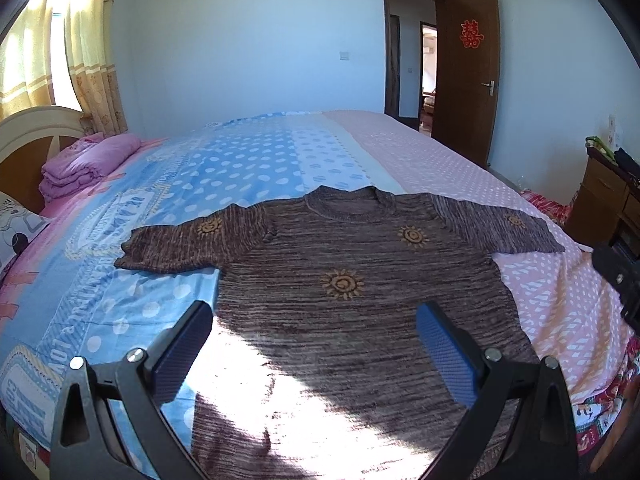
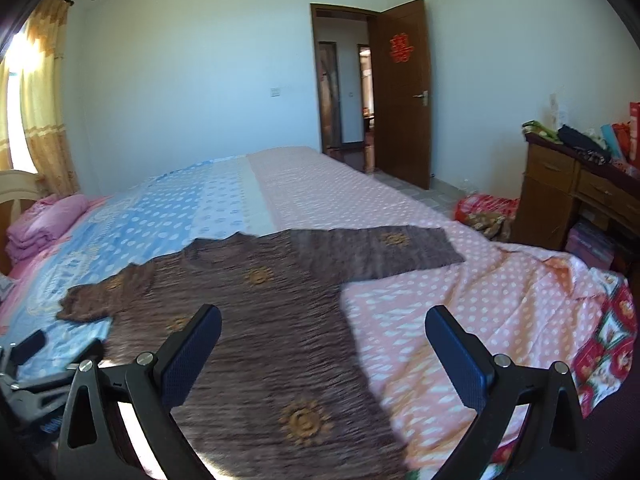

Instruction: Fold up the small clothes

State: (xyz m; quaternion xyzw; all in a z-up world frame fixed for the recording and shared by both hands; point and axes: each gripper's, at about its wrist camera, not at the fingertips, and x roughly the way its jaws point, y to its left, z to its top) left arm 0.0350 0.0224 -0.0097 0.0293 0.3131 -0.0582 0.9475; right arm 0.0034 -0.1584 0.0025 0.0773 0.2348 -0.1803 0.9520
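Observation:
A small brown knitted sweater (image 1: 352, 280) with orange sun motifs lies flat, face up, on the bed, sleeves spread to both sides and neck away from me. My left gripper (image 1: 316, 320) is open and empty, hovering above the sweater's lower left part. The sweater also shows in the right wrist view (image 2: 256, 320). My right gripper (image 2: 324, 324) is open and empty, above the sweater's right lower edge. The left gripper (image 2: 36, 356) shows at the left edge of the right wrist view, and the right gripper's body (image 1: 620, 280) at the right edge of the left wrist view.
The bed (image 1: 248, 168) has a blue and pink dotted cover. A folded pink quilt (image 1: 84, 164) lies by the headboard at the left. A wooden desk (image 2: 568, 196) with clutter stands at the right. An open brown door (image 2: 400, 92) is behind the bed.

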